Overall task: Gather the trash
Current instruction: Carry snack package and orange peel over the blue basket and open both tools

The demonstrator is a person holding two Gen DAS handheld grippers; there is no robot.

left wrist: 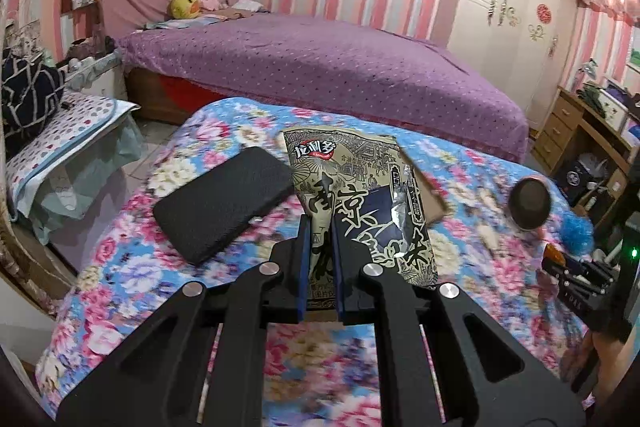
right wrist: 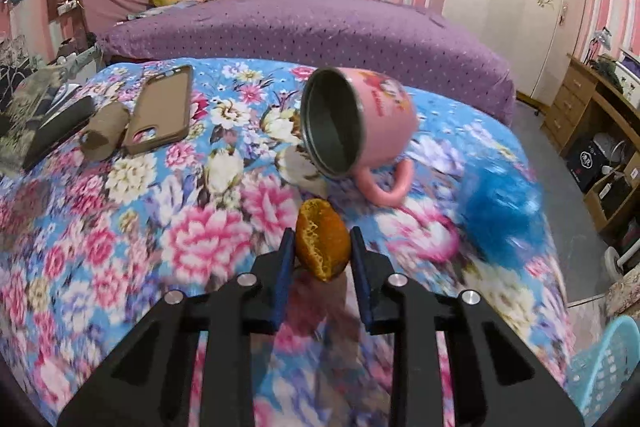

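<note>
Left claw (left wrist: 322, 231): clamped on snack wrapper (left wrist: 360, 195), lifted over floral quilt (left wrist: 120, 267) | Right claw (right wrist: 320, 247): pinching orange peel (right wrist: 322, 243), near tipped pink mug (right wrist: 360, 127) | Advice: keep both grips firm, carry to blue basket (right wrist: 604, 367), release inside.

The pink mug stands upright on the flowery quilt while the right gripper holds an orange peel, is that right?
Not quite. The pink mug lies tipped on its side on the quilt, mouth toward the camera, as the right wrist view shows. The right gripper does hold the orange peel.
</note>
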